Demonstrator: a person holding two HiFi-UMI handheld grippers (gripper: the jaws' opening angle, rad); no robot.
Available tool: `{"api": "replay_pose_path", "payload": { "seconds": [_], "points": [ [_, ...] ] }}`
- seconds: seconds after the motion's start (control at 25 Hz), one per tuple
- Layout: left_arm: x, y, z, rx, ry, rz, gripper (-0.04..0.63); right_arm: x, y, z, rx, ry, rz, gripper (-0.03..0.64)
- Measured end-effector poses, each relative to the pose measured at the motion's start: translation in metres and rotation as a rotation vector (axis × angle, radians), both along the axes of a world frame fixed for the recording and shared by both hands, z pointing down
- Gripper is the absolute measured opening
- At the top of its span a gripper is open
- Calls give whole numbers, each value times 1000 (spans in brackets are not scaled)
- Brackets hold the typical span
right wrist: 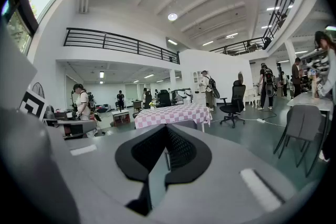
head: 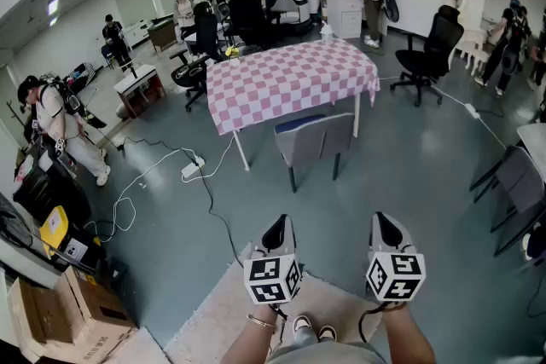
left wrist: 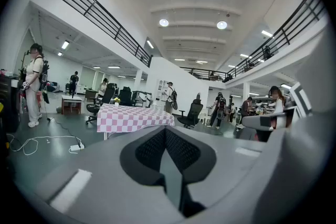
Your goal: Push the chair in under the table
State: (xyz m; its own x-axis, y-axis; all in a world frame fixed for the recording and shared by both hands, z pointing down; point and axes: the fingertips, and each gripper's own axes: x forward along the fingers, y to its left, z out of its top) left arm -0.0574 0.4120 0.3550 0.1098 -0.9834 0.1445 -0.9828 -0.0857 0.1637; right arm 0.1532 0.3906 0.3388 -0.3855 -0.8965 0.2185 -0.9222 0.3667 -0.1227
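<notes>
A grey chair [head: 314, 141] stands on the floor just in front of a table [head: 290, 79] covered with a pink and white checked cloth, its backrest facing me and its seat partly under the near edge. The table [left wrist: 134, 117] shows far off in the left gripper view, and table [right wrist: 170, 115] and chair back [right wrist: 185, 124] in the right gripper view. My left gripper [head: 277, 233] and right gripper [head: 386, 228] are held side by side low in the head view, well short of the chair. Both are shut and hold nothing.
Cables and a power strip [head: 191, 169] lie on the floor left of the table. Black office chairs [head: 431, 51] stand right and behind. Another grey chair [head: 516, 183] and table edge sit at the right. Cardboard boxes [head: 64, 315] are at lower left. People stand around the hall.
</notes>
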Motion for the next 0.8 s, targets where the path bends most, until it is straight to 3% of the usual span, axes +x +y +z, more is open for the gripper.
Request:
{"api": "replay_pose_path", "payload": {
  "seconds": [0.8],
  "points": [
    [-1, 1, -1, -15, -1, -8, 2, -8, -1, -6, 37, -63, -15, 15]
  ]
}}
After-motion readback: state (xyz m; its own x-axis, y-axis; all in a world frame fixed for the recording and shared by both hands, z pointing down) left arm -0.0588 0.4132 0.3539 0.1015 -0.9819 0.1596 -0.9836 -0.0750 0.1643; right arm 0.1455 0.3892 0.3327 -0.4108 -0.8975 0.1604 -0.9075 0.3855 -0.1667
